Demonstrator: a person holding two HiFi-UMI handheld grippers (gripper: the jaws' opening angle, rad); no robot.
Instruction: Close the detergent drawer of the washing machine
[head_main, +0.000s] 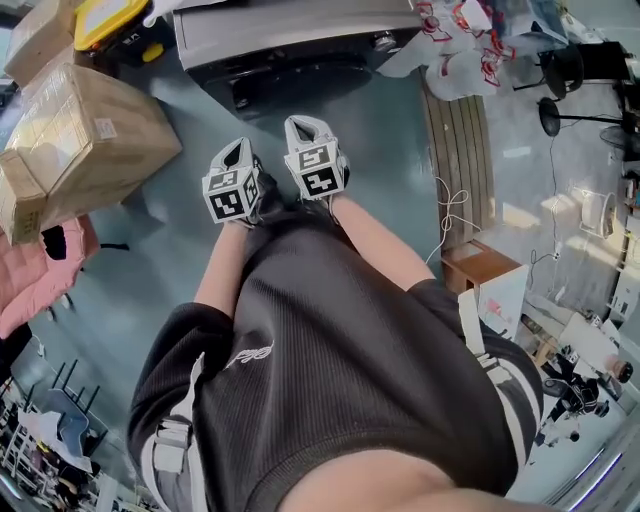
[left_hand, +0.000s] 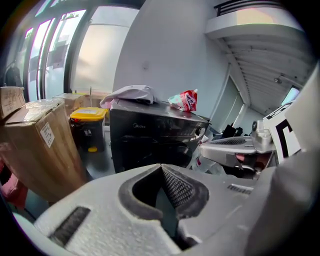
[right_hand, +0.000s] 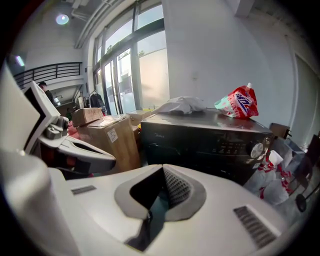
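Note:
The dark washing machine (head_main: 290, 40) stands at the top of the head view, some way off across the floor. Its front panel (right_hand: 210, 140) with a round dial (right_hand: 257, 149) looks flush; I see no drawer sticking out. My left gripper (head_main: 240, 148) and right gripper (head_main: 303, 125) are side by side close to my body, both pointing toward the machine and well short of it. The left gripper (left_hand: 161, 166) has its jaws closed together with nothing between them. The right gripper (right_hand: 163, 170) is likewise shut and empty.
A large cardboard box (head_main: 80, 140) stands left of the machine, with a yellow-lidded bin (head_main: 110, 20) behind it. A white cloth (right_hand: 182, 104) and a red-and-white pouch (right_hand: 239, 105) lie on the machine's top. Plastic bags (head_main: 460, 50) sit to its right; a small wooden box (head_main: 480, 265) is nearer right.

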